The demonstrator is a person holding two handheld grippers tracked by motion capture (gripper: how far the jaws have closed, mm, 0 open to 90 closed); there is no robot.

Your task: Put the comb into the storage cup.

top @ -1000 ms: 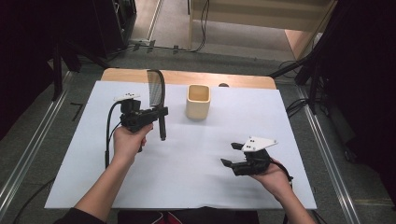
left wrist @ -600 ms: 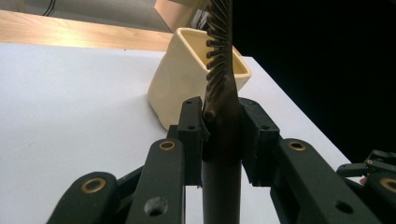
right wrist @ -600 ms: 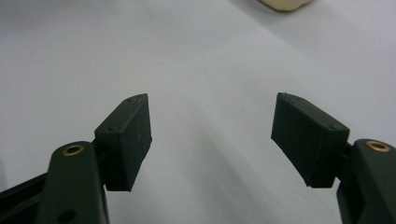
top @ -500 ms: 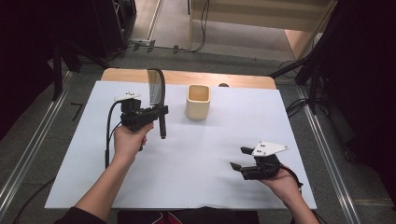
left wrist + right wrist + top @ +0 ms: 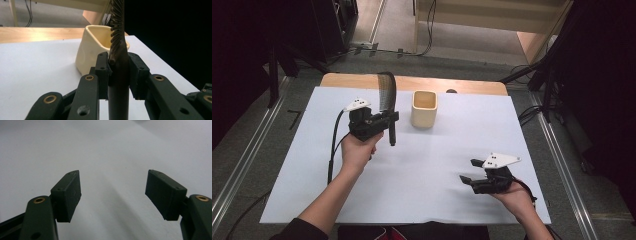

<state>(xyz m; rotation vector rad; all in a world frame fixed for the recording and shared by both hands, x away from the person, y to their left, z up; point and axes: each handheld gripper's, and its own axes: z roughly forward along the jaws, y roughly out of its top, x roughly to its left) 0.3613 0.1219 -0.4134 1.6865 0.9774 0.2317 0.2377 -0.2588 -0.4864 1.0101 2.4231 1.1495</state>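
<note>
At 10 o'clock on the table (image 5: pixel 312 150), left gripper (image 5: pixel 384 119) pinches a comb (image 5: pixel 388 92) at the handle, both jaws pressed on the dark shaft, seen close in the left gripper view (image 5: pixel 119 75). Comb stands near upright, long axis vertical, toothed end up, handle tip down toward the sheet; teeth seem to face 9 o'clock. Cup (image 5: pixel 424 108) sits just beside it at 3 o'clock, apart. Right gripper (image 5: pixel 469 175) rests at 5 o'clock, jaws spread, holding nothing. Likely step: drop comb into cup. Do it well: lift until the handle tip clears the rim, shift over the opening, keep it vertical, lower, then release.
</note>
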